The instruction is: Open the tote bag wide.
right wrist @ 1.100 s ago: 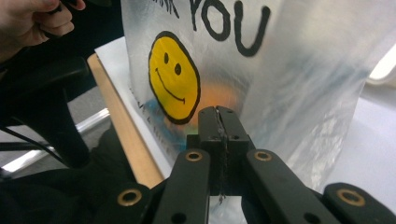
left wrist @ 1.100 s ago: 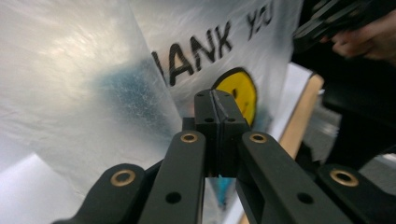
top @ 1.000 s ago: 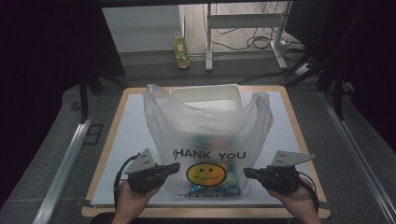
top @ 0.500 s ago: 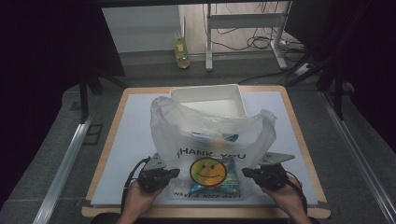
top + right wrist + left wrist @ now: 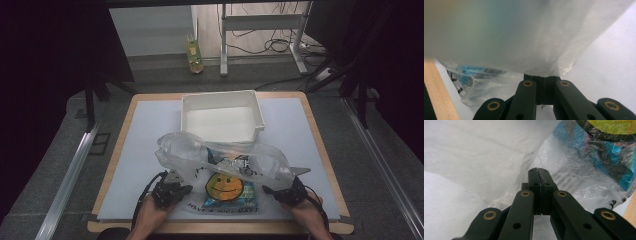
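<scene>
The plastic bag (image 5: 225, 172), held upright a second ago, is now lowered onto the white mat (image 5: 145, 140) (near the tray (image 5: 222, 117)); it is pinched by the fully closed left gripper (image 5: 184, 189) and right gripper (image 5: 267, 190), so release seems next.

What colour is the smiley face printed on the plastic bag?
Yellow with black eyes and mouth, on the clear plastic bag; the smiley face shows best in the high view.
</scene>
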A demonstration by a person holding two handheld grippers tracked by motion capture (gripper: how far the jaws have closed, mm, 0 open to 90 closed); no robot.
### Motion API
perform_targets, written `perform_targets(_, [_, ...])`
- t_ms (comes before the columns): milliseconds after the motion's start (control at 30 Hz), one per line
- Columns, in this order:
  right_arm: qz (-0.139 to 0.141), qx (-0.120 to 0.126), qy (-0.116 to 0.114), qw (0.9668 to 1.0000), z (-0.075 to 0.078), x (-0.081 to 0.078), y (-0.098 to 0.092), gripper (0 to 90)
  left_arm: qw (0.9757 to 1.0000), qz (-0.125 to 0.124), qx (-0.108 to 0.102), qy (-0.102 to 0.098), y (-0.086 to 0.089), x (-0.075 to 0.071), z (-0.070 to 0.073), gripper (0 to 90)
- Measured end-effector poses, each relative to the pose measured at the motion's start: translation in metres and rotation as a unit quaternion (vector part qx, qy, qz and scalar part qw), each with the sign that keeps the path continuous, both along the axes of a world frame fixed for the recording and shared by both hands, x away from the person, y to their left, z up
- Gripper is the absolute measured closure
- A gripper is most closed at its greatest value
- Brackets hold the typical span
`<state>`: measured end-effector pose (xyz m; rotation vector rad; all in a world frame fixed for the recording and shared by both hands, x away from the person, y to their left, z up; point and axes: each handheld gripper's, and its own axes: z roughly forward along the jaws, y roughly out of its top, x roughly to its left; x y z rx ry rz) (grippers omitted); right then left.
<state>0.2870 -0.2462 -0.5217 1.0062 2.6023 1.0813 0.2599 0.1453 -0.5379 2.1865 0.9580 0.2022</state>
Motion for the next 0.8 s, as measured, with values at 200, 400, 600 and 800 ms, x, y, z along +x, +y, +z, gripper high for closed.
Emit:
perform_targets(200, [0.000, 0.025, 0.004, 0.9997, 0.006, -0.006, -0.005, 88.9, 0.9991, 0.013, -0.039, -0.006, 0.009, -0.006, 0.011, 89.2])
perform_targets(400, [0.002, 0.056, 0.007, 0.9984, 0.023, -0.023, -0.014, 88.7, 0.9975, 0.021, -0.063, -0.024, 0.025, -0.027, 0.033, 89.2])
perform_targets(600, [0.016, 0.068, -0.001, 0.9976, 0.042, -0.036, -0.019, 88.6, 0.9969, 0.024, -0.069, -0.030, 0.041, -0.040, 0.049, 89.2])
perform_targets(800, [-0.006, 0.067, -0.020, 0.9975, 0.059, -0.033, -0.035, 88.6, 0.9952, 0.054, -0.074, -0.034, 0.071, -0.035, 0.063, 89.2])
